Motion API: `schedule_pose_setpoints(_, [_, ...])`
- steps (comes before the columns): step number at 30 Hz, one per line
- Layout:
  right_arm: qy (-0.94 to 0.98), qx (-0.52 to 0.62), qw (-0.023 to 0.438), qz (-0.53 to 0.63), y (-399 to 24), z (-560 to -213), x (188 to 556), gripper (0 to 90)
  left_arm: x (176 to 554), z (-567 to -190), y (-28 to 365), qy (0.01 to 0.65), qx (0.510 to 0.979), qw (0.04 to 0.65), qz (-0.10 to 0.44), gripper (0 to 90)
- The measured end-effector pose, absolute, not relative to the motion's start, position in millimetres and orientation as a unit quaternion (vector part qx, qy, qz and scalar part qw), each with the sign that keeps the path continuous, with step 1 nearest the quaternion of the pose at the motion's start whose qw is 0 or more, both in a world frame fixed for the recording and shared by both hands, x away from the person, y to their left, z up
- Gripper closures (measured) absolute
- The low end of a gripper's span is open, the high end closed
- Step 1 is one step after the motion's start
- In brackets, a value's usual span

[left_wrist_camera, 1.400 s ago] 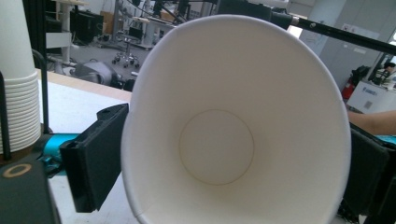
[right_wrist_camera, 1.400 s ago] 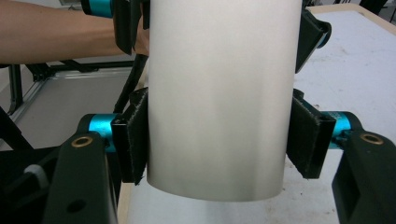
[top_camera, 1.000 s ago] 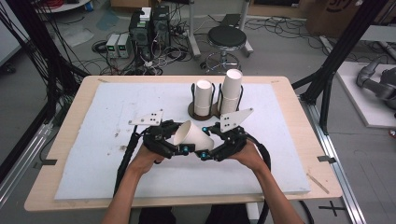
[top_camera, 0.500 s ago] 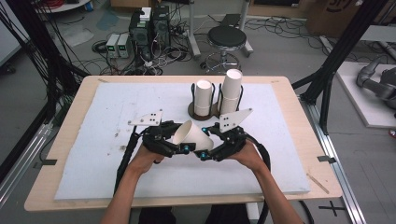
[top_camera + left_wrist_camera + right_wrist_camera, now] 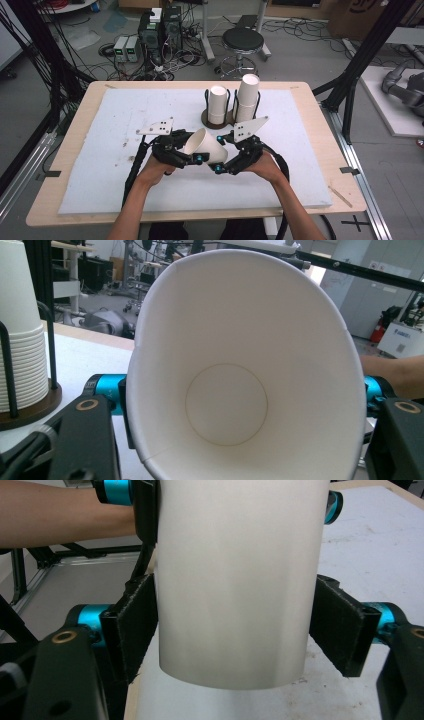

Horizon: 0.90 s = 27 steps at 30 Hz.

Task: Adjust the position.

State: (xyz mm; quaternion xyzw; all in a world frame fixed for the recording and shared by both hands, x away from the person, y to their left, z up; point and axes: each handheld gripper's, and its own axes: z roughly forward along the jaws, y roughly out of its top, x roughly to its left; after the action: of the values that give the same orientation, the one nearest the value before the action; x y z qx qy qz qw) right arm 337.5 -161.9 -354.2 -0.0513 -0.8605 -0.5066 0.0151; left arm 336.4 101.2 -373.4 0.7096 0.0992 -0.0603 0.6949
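table (image 5: 310,107): bears the pad; stool and boxes of gear on the floor behind it
pad (image 5: 115,130): lies on the table, covers most of the top
cup rack (image 5: 216,119): on the pad, behind centre
short cup stack (image 5: 217,104): in the rack's left side
tall cup stack (image 5: 246,97): in the rack's right side, just beside the short one
paper cup (image 5: 206,146): before the rack, off the pad, tilted with its mouth to the left, between the two grippers
left gripper (image 5: 192,150): left of the cup, at its mouth end
right gripper (image 5: 220,162): right of the cup, at its base end
stool (image 5: 242,40): behind the table
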Motion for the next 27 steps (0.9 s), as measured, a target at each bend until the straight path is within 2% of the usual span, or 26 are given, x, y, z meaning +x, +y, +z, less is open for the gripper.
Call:
schedule_pose_setpoints(10, [-0.860, -0.061, 0.014, -0.506, -161.8, -355.0, 338.5, 15.2, 336.1, -373.0, 101.7, 0.101, 0.710, 0.695, -0.057, 32.2])
schedule_pose_setpoints(27, [-0.860, -0.064, 0.013, -0.505, -163.2, -354.0, 338.7, 15.1, 336.0, -372.6, 102.2, 0.101, 0.710, 0.695, -0.053, 33.1])
